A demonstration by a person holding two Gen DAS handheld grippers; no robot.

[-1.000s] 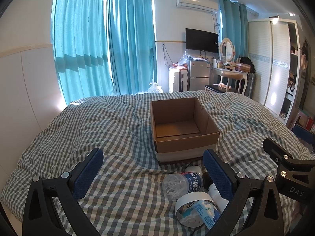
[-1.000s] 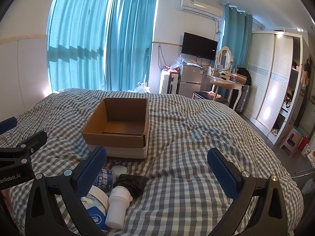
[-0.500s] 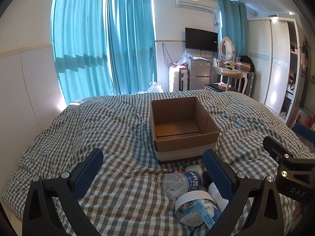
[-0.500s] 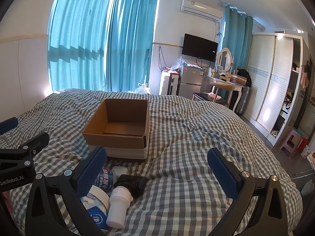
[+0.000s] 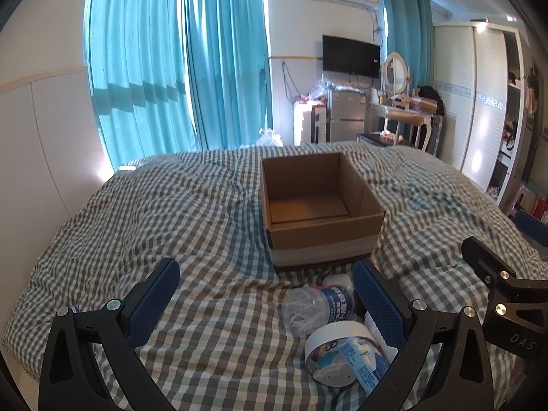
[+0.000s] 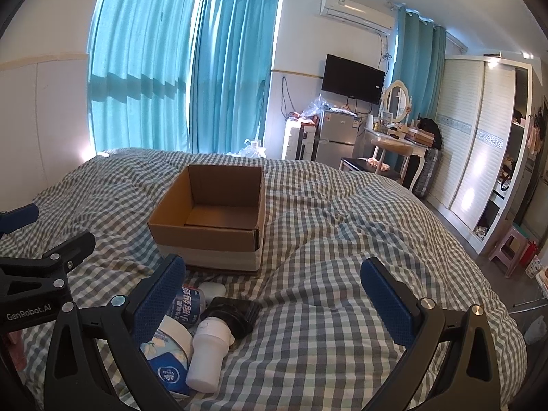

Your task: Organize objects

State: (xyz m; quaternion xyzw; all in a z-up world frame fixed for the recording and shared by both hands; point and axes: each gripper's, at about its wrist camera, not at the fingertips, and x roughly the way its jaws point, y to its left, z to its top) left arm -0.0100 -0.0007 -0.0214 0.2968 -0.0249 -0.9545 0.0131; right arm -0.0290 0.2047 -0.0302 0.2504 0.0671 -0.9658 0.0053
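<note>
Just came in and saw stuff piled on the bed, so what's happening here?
A person holds two grippers over the bed, tidying up. The cardboard box sits open with nothing visible inside. In front of it lie a bottle, a tape roll, a tissue pack, a white container and a black item. The left gripper and right gripper are both open, holding nothing; nothing is packed yet.

On the bed I count one open cardboard box point(image 5: 322, 202), one clear plastic bottle point(image 5: 316, 308), one white tape roll point(image 5: 337, 349), one white bottle point(image 6: 208, 354) and one black object point(image 6: 233, 313). I hold two grippers: left gripper point(image 5: 265, 299), right gripper point(image 6: 274, 294).
</note>
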